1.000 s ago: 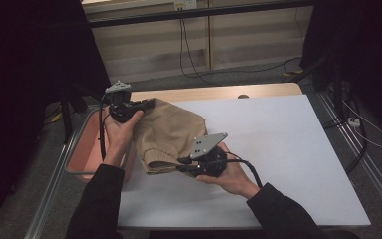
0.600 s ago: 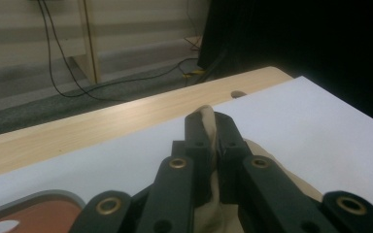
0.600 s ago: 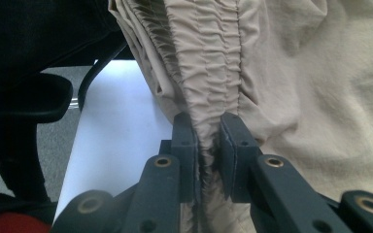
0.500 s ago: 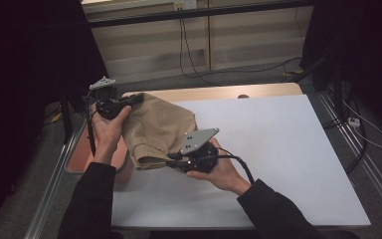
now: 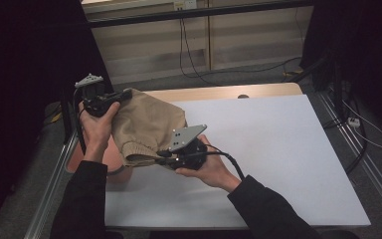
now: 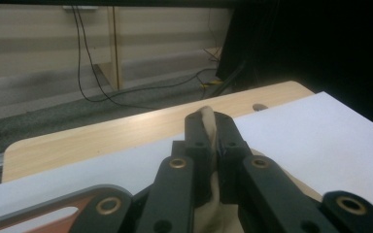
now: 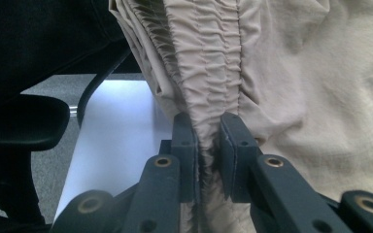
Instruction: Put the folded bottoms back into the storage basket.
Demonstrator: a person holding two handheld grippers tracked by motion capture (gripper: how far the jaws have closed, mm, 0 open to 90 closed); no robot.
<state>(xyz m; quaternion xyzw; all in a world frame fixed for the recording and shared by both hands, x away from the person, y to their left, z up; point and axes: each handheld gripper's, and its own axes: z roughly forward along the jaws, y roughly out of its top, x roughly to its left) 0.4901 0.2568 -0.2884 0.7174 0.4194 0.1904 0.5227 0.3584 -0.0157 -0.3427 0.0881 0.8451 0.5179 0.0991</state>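
Two claws, both clamped on tan garment (image 5: 146, 124), held left-centre of frame above counter (image 5: 278, 149): left claw (image 5: 124, 93) at upper edge, right claw (image 5: 161, 155) on waistband. Risk: thin pinch w/ left claw, cloth could slip if pulled apart.

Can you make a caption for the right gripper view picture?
Right gripper pinching the gathered band of tan cloth.
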